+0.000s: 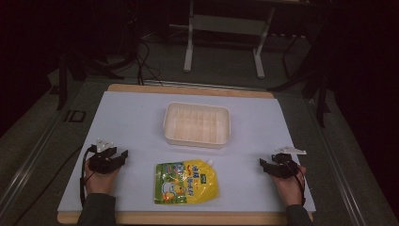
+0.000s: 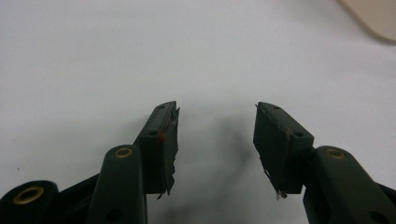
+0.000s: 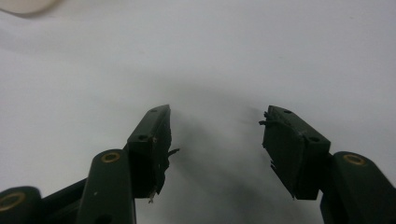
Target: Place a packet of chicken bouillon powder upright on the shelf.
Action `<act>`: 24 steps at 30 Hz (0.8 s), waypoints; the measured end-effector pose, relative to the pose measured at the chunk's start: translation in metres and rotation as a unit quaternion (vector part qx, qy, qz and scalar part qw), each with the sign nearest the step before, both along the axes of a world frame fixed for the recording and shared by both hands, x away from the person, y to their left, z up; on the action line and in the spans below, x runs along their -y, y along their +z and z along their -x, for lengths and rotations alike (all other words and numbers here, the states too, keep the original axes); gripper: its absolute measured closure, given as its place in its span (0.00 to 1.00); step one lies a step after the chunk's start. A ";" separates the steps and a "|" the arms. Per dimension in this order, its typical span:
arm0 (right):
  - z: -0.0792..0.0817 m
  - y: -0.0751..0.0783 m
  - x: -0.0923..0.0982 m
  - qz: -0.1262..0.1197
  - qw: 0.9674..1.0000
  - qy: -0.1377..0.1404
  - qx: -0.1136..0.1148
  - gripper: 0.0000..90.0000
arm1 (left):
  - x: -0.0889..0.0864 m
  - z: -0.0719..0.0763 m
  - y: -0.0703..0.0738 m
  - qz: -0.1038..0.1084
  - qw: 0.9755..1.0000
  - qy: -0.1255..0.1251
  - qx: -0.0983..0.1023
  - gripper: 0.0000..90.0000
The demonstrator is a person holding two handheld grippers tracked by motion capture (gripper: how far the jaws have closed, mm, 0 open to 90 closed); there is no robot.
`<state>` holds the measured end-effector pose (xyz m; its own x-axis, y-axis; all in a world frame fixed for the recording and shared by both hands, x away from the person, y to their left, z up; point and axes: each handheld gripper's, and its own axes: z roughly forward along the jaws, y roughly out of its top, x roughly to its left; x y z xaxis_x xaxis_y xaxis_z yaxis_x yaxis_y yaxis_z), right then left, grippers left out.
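Yellow pouch (image 1: 186,181) lying flat near the front edge of a white table (image 1: 127,117), between two hand-held grippers.

One pouch with a spout at its upper right corner; its printed label and cartoon artwork are too small to read, possibly Chinese text. One empty cream tray (image 1: 197,124) sits behind it, apart. Left gripper (image 1: 114,159) and right gripper (image 1: 266,165) each rest on the table, well apart from the pouch, jaws spread with nothing between them.

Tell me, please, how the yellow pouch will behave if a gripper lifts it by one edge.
The yellow pouch lies flat on the white mat and looks soft-walled, so it will probably sag and fold. It seems filled, so likely rather heavy for its size. Its glossy film may slip between the pads; the spout corner looks firmer.
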<state>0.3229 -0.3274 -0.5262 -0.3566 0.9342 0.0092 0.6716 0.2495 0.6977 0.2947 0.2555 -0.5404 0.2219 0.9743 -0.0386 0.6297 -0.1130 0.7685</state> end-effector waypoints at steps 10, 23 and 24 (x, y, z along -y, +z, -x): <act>0.011 0.011 -0.013 -0.006 0.999 0.048 -0.013 0.45 | -0.002 0.002 -0.001 -0.002 1.000 0.007 0.013 0.52; 0.027 0.017 -0.034 -0.029 0.991 0.122 -0.047 0.42 | -0.002 0.003 -0.001 -0.007 1.000 0.008 0.013 0.50; 0.029 0.017 -0.037 -0.033 0.990 0.125 -0.051 0.42 | -0.001 0.003 -0.001 -0.006 1.000 0.008 0.014 0.50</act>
